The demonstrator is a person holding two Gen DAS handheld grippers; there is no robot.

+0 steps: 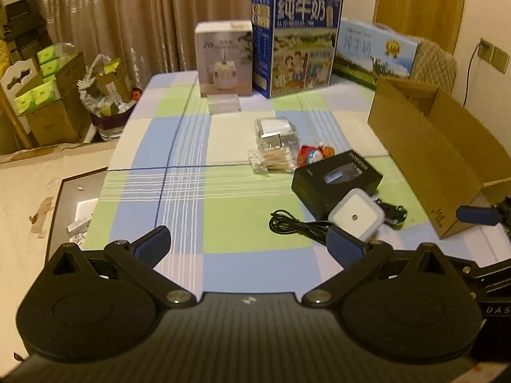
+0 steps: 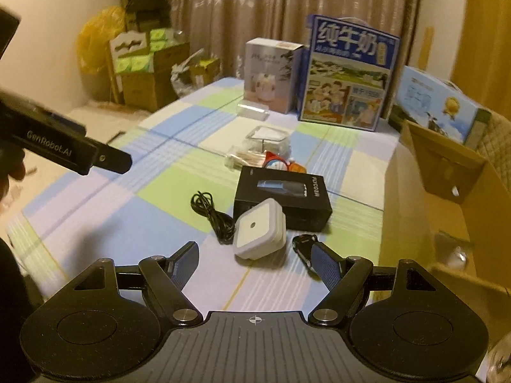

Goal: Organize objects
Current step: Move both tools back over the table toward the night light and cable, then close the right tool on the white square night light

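On the checked tablecloth (image 1: 223, 217) lie a white square plug (image 2: 260, 228), a black box (image 2: 282, 196), a coiled black cable (image 2: 212, 215), a small black toy car (image 2: 305, 245), a pack of cotton swabs (image 2: 244, 158), a clear container (image 2: 268, 138) and a red-and-blue toy (image 2: 281, 164). An open cardboard box (image 2: 447, 191) stands at the right. My right gripper (image 2: 255, 250) is open and empty, with the plug just ahead of its fingertips. My left gripper (image 1: 247, 236) is open and empty over the near cloth, left of the cable (image 1: 297, 223) and plug (image 1: 356, 215).
Two blue milk cartons (image 1: 297, 41) (image 1: 377, 51), a white product box (image 1: 223, 57) and a small clear case (image 1: 223, 102) line the table's far edge. Cardboard boxes and bags (image 1: 48, 95) crowd the floor at the left. A quilted chair back (image 1: 437, 63) stands behind the cardboard box.
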